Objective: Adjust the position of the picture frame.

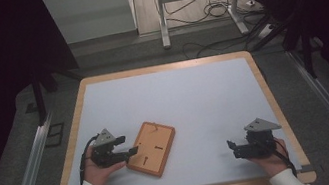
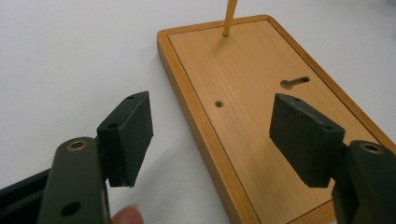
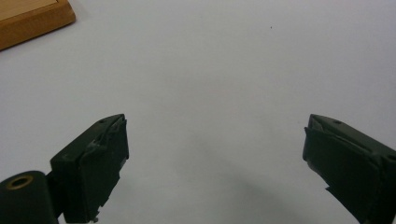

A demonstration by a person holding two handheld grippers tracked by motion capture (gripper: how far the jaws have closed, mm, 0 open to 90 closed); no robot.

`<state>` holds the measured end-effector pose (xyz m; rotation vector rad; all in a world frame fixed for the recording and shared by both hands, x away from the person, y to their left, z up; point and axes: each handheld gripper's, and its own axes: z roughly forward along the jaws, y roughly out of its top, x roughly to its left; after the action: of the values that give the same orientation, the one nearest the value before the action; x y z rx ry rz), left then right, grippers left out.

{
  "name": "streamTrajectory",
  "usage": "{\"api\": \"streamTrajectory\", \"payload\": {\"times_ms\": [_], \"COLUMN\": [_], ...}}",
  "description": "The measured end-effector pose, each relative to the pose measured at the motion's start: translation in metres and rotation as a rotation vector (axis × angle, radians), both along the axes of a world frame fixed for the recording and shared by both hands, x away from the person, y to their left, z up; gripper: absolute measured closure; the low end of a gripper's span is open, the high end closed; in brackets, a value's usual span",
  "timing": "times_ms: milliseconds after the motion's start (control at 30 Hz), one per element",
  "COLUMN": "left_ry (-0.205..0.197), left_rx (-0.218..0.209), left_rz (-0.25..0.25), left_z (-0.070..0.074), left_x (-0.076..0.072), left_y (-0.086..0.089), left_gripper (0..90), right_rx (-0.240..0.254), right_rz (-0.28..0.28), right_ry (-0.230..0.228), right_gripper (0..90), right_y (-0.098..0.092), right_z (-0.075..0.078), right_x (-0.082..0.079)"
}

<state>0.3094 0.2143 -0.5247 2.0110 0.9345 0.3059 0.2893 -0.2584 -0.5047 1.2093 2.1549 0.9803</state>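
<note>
Our left gripper (image 1: pixel 128 145) sits at the near left of the tabletop (image 1: pixel 203 91), its jaws spread wide and empty, their tips at the left edge of the board (image 1: pixel 151 148). From the left gripper view, one pad (image 2: pixel 133 135) hangs over the bare tabletop just beside the board's long rim, while the other hangs above the board's face, so the rim lies between the jaws without either pad touching it. The board lies flat on the near left half of the tabletop, turned a little askew. It is a framed wooden panel with a small round hole (image 2: pixel 218 103) and a keyhole slot (image 2: pixel 295 82), and a thin peg (image 2: pixel 229 17) stands upright near its far end. We judge that we are lining up to take the board by its edge, with no grasp made yet. The next move calls for lowering the left gripper until the pads straddle the rim, then closing squarely so the board does not pivot or skid on the smooth sheet. Further right, our right gripper (image 1: pixel 233 148) rests near the front right corner, well apart from the board, jaws released and holding nothing, and it is free to steady the board's far side if it is needed.
</note>
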Motion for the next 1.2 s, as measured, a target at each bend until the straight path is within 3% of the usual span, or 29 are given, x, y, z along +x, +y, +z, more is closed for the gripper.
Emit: {"api": "streamTrajectory", "payload": {"times_ms": [100, 167, 667, 1200], "left_ry": [0.001, 0.003, 0.007, 0.01], "left_rx": [0.007, 0.006, 0.003, -0.004], "left_rz": [-0.001, -0.001, -0.005, 0.015], "left_z": [-0.001, -0.001, -0.001, -0.003], "left_x": [0.0, 0.0, 0.0, -0.01], "left_y": [0.0, 0.001, 0.001, 0.007], "left_gripper": [29.7, 29.7, 29.6, 29.7], "right_rx": [-0.006, -0.035, -0.028, -0.01], "right_rz": [0.017, 0.034, 0.103, 0.236], "right_ry": [0.012, -0.007, 0.021, 0.036], "right_gripper": [9.7, 11.0, 16.5, 21.8], "right_y": [0.0, 0.003, 0.027, 0.087], "right_z": [-0.001, -0.001, 0.006, 0.007], "right_x": [0.001, 0.0, 0.0, 0.019]}}
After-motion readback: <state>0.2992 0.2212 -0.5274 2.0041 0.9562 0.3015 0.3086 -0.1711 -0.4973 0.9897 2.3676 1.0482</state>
